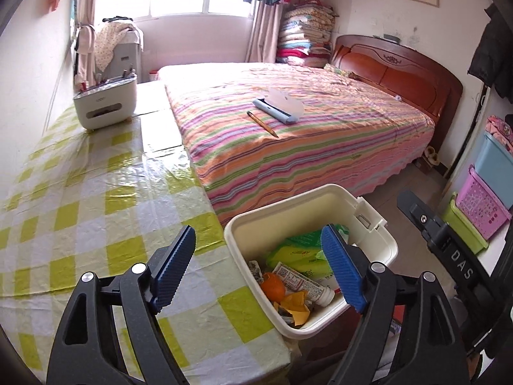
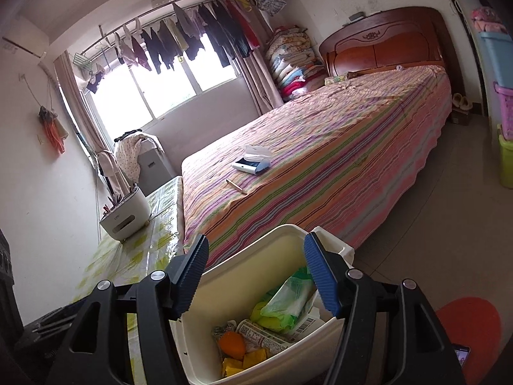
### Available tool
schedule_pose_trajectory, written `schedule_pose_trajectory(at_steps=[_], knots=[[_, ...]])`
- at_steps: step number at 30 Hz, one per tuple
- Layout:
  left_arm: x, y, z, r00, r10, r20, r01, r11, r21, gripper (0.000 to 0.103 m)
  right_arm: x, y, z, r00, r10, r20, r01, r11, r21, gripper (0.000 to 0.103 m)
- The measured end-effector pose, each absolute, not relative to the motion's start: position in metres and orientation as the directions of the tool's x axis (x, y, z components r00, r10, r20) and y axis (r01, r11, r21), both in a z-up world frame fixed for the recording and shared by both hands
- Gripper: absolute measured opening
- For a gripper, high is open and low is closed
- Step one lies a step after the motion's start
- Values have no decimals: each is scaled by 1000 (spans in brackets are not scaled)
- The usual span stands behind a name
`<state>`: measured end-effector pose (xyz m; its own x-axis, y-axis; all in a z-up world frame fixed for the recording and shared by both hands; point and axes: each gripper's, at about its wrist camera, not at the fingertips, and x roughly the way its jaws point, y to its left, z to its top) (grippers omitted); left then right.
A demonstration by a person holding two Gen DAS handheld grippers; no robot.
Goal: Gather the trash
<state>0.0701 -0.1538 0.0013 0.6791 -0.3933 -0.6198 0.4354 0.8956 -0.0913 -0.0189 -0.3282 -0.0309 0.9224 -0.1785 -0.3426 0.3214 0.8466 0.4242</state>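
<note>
One bin [image 1: 378, 250] is sitting beside the bed [image 1: 320, 134], holding one orange [image 1: 273, 289], one tube [image 1: 304, 284] and one green packet [image 1: 298, 255]. On the bed, one pencil [image 1: 262, 124] and one case [image 1: 277, 108] are lying. Beyond the bed, three baskets [image 1: 481, 205] are standing stacked.

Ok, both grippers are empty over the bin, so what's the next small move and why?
Probably carry the right gripper toward the pencil on the bed. Both grippers are open, the bin already holds wrappers, and the pencil lies loose beside the small case.
</note>
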Motion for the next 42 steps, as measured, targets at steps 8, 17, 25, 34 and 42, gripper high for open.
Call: schedule_pose_trajectory(at_steps=[8,17,25,34,42], knots=[[37,-104,12,809,-273,-521,305,952,-25,86,-33,-286,-24,932,-215,-291,290,925,247,70],[19,-76,23,877,-203,-436,229,973,9,89,-24,-263,-18,938,-181,-296,247,947,205,72],[14,-68,26,876,-216,-430,237,972,-6,89,-18,-245,-19,938,-178,-297,233,959,160,72],[8,-73,23,875,-220,-430,247,969,8,90,-17,-243,-19,936,-187,-299,241,958,153,72],[8,-74,20,864,-232,-447,260,966,3,90,-17,-242,-19,933,-194,-302,247,958,147,72]])
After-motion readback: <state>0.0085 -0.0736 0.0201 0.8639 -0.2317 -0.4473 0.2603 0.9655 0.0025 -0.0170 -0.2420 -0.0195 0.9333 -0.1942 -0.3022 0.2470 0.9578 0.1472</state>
